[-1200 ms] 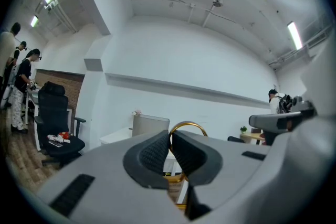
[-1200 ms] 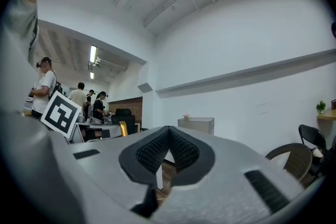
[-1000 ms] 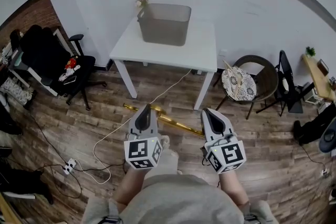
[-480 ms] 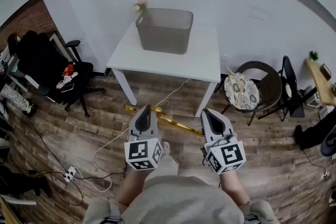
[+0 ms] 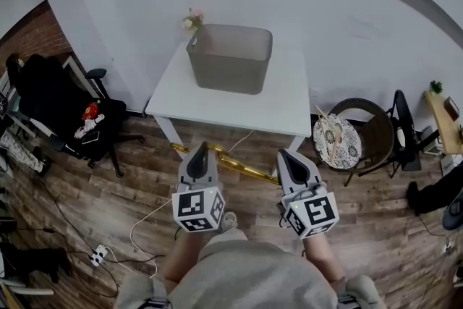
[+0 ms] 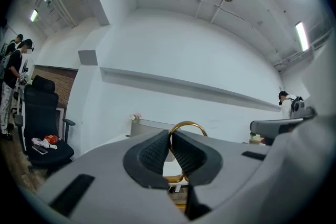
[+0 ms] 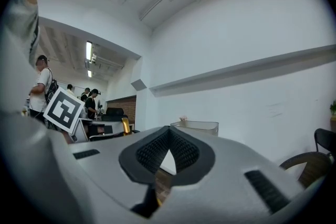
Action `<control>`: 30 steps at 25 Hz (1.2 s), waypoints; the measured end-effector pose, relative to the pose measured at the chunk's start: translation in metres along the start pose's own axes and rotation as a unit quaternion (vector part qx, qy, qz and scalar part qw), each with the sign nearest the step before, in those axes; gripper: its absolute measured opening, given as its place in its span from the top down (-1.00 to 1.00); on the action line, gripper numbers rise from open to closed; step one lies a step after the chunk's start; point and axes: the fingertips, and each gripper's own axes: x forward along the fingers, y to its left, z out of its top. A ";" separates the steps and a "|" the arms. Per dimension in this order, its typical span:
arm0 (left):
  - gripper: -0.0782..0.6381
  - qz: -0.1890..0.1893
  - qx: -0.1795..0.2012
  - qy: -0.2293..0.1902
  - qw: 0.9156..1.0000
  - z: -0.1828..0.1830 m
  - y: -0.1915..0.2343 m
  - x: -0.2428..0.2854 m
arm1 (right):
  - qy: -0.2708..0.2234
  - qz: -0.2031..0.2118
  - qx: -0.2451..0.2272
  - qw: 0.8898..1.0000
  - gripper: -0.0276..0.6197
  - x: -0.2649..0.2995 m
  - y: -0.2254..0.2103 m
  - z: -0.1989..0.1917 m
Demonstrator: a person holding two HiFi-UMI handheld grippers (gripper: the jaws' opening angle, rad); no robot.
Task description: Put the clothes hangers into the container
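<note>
Gold hanger (image 5: 239, 168): lower centre of the head view, slanting between the two grippers above the wood floor.

Left gripper (image 6: 170, 147): pads pinched onto the hanger's hook (image 6: 188, 124), which loops up above the jaw tips.

Right gripper (image 7: 168, 136): pads pressed together at the tips. A gold sliver shows low in the gap, and I cannot tell if it is gripped.

Grey container (image 5: 228, 72): upper centre, on the white table (image 5: 217, 101), well apart from the hanger.
</note>
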 end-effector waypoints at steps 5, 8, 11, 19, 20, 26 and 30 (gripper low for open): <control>0.72 -0.007 0.000 -0.004 1.000 0.010 0.018 0.048 | 0.003 -0.007 -0.001 1.000 0.91 0.041 -0.012 -0.001; 0.72 -0.010 0.001 -0.010 1.000 0.020 0.029 0.074 | 0.004 -0.007 -0.004 1.000 0.91 0.067 -0.016 0.000; 0.72 -0.018 0.004 -0.016 1.000 0.032 0.040 0.099 | 0.001 -0.008 -0.005 1.000 0.91 0.092 -0.020 0.003; 0.72 -0.040 0.004 -0.026 0.999 0.048 0.065 0.157 | 0.000 -0.019 -0.007 1.000 0.91 0.144 -0.028 -0.001; 0.72 -0.042 0.003 -0.028 0.999 0.049 0.068 0.163 | 0.000 -0.020 -0.007 1.000 0.91 0.149 -0.029 -0.002; 0.72 -0.056 0.008 -0.036 0.998 0.060 0.075 0.200 | -0.003 -0.028 -0.003 1.000 0.91 0.171 -0.035 -0.008; 0.72 -0.062 0.014 -0.051 0.997 0.076 0.070 0.223 | 0.003 -0.029 0.004 1.000 0.91 0.178 -0.043 -0.014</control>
